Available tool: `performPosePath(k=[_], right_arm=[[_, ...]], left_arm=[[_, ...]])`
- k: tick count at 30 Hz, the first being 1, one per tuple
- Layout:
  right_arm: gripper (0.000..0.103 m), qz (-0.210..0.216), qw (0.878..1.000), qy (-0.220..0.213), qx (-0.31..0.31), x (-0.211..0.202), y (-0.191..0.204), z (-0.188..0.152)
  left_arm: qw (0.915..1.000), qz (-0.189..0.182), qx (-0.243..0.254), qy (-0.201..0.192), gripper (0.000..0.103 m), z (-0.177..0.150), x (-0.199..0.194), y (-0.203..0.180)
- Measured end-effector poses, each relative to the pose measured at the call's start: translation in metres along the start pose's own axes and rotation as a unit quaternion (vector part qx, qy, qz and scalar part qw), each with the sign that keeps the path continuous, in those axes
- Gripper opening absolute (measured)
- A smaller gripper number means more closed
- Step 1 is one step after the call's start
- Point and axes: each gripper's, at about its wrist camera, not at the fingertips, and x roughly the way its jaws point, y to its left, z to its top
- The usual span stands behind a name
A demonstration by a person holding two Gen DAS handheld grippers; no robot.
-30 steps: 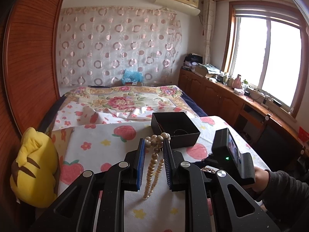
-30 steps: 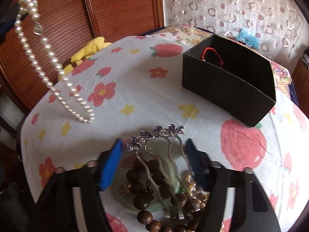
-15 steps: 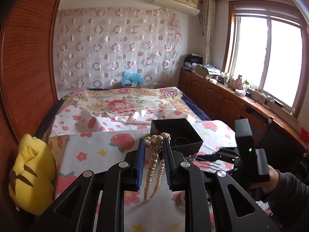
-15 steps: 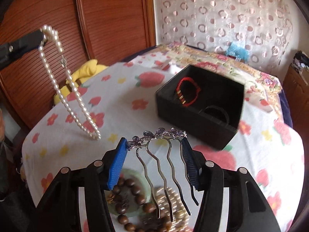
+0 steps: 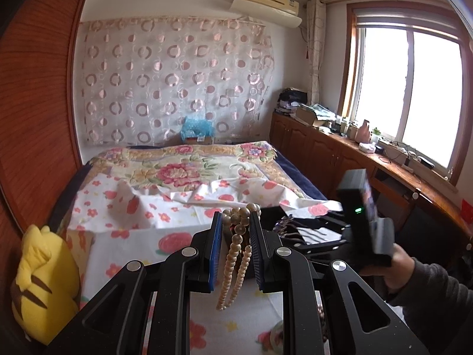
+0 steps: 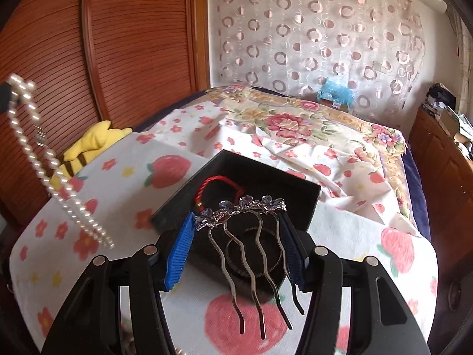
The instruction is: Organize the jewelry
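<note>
My left gripper is shut on a pearl necklace, whose loop hangs down between the blue pads; the same pearl necklace dangles at the left of the right wrist view. My right gripper is shut on a silver hair comb with purple crystal flowers, held above the open black box. Inside the box lie a red cord bracelet and a dark ring-shaped bangle. In the left wrist view the right gripper with the comb hovers over the mostly hidden box.
The table wears a strawberry and flower cloth. A yellow plush toy sits at its left edge, by the wooden wardrobe. Beyond lies a bed with a floral cover. A person's hand and dark sleeve hold the right gripper.
The right gripper has lifted the hair comb off the dish of beads and carried it over the black box. The left gripper with the necklace has drifted toward the box.
</note>
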Motion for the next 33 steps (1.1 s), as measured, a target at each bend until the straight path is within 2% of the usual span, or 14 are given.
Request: performPosePath(k=[4,7,8,10,18,28,33], right_arm=[[0.059,0.003,1.000,0.009,0.015,0.025,-0.010,0.005],[0.060,0.023,0.999,0.007,0.043,0.035,-0.015,0.005],[0.063,0.022,0.999,0.004,0.043,0.035,-0.015,0.004],[0.066,0.017,0.999,-0.006,0.040,0.032,-0.014,0.004],[0.067,0.010,0.998,-0.028,0.060,0.003,-0.031,-0.002],[0.067,-0.006,0.996,-0.023,0.087,-0.018,-0.060,-0.039],[0.067,0.007,0.995,-0.019,0.097,-0.028,-0.070,-0.057]], left_arm=[[1.0000,0.002,0.006,-0.001,0.017,0.011,0.008,-0.004],[0.9999,0.007,0.007,0.002,0.017,0.018,0.016,-0.007],[0.9999,0.008,0.007,0.002,0.017,0.019,0.017,-0.007],[0.9999,0.011,0.006,0.002,0.017,0.022,0.021,-0.008],[0.9999,0.013,0.008,0.006,0.017,0.034,0.036,-0.018],[0.9998,0.016,0.014,-0.004,0.017,0.057,0.051,-0.032],[0.9997,0.013,0.022,-0.003,0.017,0.061,0.066,-0.044]])
